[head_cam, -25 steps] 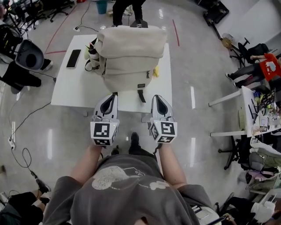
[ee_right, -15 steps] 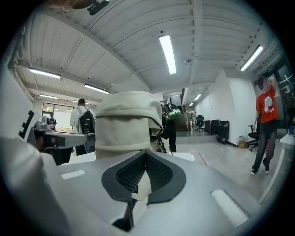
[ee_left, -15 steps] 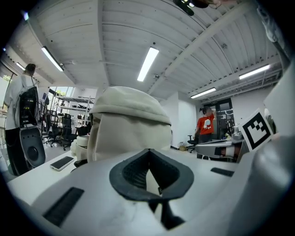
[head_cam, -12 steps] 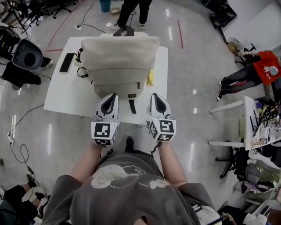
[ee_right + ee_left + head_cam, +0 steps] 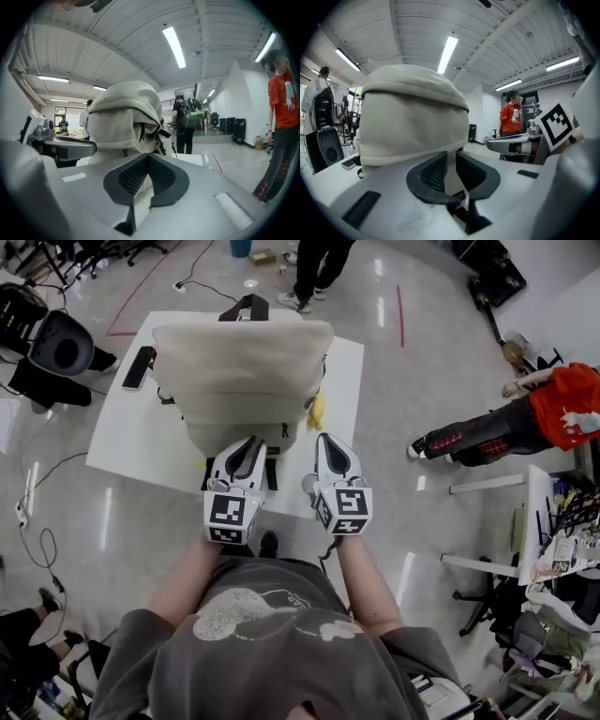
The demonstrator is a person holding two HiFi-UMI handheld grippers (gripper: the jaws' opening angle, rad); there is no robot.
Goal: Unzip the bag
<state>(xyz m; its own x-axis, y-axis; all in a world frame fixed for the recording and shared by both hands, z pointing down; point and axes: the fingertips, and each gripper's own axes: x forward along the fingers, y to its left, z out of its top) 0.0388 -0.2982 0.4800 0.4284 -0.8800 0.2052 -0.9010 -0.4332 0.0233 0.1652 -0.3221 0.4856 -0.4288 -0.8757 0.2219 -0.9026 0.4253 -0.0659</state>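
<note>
Closest in the head view, the person's bare forearms reach forward, one gripper in each hand. The left gripper (image 5: 250,441) points at the lower front of the bag (image 5: 239,371), its tips overlapping the bag's bottom edge from above. In the left gripper view the jaws of the left gripper (image 5: 451,155) are opening, with a clear gap between the dark ribbed pads (image 5: 432,172). Through that gap show the cream fabric of the bag (image 5: 412,117) and a small black label (image 5: 460,194) low on its front. The pads press on nothing.

The right gripper (image 5: 327,438) sits beside the left, near the front edge of the surface (image 5: 131,442) and just right of the bag's lower corner. In the right gripper view its jaws (image 5: 146,156) are clenched tip to tip, with nothing between them. From there the bag (image 5: 117,126) stands ahead and to the left, with dark straps and pulls (image 5: 157,136) hanging down its side.

The bag is a cream backpack standing upright in the middle of the white surface, a black handle (image 5: 246,304) at its top. A yellow item (image 5: 317,410) lies against its right side. A black phone (image 5: 139,367) lies on the surface to the bag's left, apart from it.

Farther off, a black chair (image 5: 61,348) stands on the glossy floor beyond the surface's left end. A person in a red top (image 5: 562,404) is at the right, and another person (image 5: 314,268) stands past the far edge.
</note>
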